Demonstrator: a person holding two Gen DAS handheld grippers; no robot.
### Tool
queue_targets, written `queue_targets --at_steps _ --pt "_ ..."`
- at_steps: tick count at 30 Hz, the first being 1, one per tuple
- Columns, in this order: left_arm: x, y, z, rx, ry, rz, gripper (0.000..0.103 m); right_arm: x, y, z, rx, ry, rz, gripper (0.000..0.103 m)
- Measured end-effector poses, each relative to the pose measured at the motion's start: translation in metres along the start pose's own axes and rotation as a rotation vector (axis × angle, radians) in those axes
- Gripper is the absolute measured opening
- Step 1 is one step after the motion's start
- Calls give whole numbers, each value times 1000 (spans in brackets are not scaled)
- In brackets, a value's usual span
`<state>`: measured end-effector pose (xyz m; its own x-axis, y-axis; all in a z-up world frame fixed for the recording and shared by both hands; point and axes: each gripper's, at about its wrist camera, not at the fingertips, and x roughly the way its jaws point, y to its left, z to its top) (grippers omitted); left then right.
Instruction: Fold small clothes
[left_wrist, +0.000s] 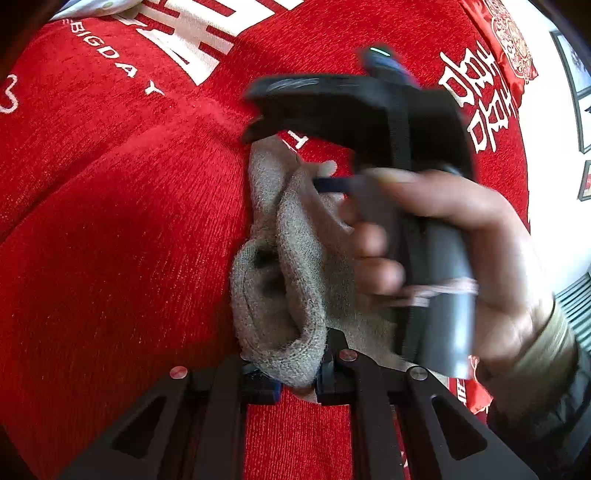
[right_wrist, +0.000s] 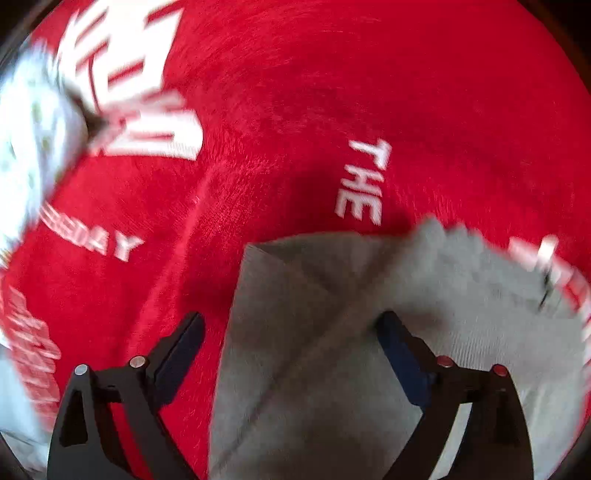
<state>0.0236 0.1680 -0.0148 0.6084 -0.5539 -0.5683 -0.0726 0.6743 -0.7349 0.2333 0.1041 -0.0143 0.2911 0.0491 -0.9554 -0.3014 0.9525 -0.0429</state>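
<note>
1. Your left tongs (left_wrist: 295, 373) are pinching the near edge of the grey cloth (left_wrist: 280, 280); its fold bunches up just ahead of the pads.
2. The cloth lies on a red cover (left_wrist: 122, 229) with white lettering, "BIGDAY" and "THE" readable.
3. Your right tongs (right_wrist: 291, 332) stand spread wide and grip nothing; the cloth (right_wrist: 332, 332) lies under them, one finger (right_wrist: 399, 347) over it, the other over red cover (right_wrist: 295, 110).
4. Left view: your right hand (left_wrist: 461, 243) wraps the other gripper's handle, over the cloth's far side. Blurred.
5. A pale patterned fabric (right_wrist: 26, 147) sits at the cover's far left edge.
</note>
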Motion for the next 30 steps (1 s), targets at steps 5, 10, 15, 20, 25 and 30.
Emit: queue_targets --at_steps 5,10,15,20,25,30 --pt "0 -1 1 -1 1 3 14 3 9 -5 -74 -20 -121 45" --pt "-1 -9 -2 39 -11 32 13 -7 -27 -7 11 -14 29 24" --pt "-1 -19 -3 82 -14 90 11 -12 -37 -5 77 -38 108 24" --pt "-3 -35 -4 135 -24 145 10 -22 -49 0 107 -53 164 23" --pt "-2 -46 -5 162 -26 171 10 -33 -64 0 125 -32 222 23" --pt "0 -54 -5 181 1 235 10 -33 -78 4 165 52 286 23"
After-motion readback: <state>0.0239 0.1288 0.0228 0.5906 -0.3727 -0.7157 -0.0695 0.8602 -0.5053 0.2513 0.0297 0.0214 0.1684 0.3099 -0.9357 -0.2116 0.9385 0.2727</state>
